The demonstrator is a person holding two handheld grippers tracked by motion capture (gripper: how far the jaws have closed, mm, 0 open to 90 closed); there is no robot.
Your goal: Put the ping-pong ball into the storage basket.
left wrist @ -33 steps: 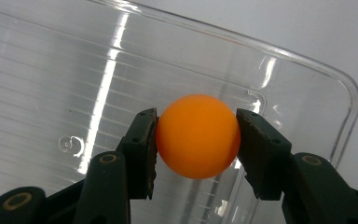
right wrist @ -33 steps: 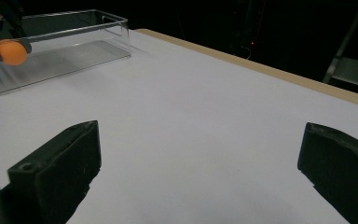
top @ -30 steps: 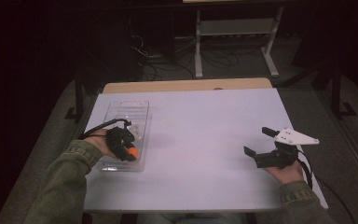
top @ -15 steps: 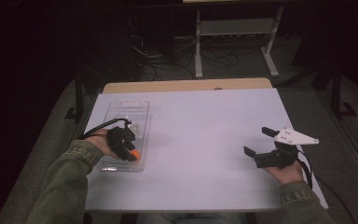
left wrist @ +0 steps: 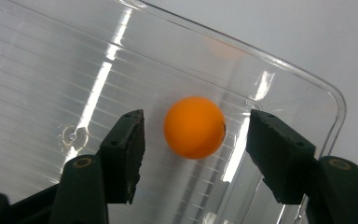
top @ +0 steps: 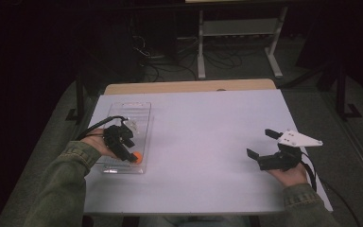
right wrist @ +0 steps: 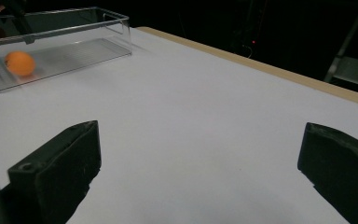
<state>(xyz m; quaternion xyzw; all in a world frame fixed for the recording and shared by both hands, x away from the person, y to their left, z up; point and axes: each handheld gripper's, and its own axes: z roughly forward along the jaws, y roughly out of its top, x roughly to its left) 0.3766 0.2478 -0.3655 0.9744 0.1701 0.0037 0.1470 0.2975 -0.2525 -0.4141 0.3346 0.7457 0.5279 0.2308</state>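
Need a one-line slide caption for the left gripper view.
Left tool jaws open either side of an orange ball lying in a clear plastic tray.

Three cameras: one fixed overhead, one riding on each gripper.

High view: above the person's side, facing forward and down over the whole white table (top: 203,142). Left gripper view: close, looking steeply down into the clear tray (left wrist: 51,70) onto the orange ball (left wrist: 194,127). Right gripper view: low, facing across the tabletop, sharing that tray (right wrist: 74,51) and ball (right wrist: 19,63) farther off.
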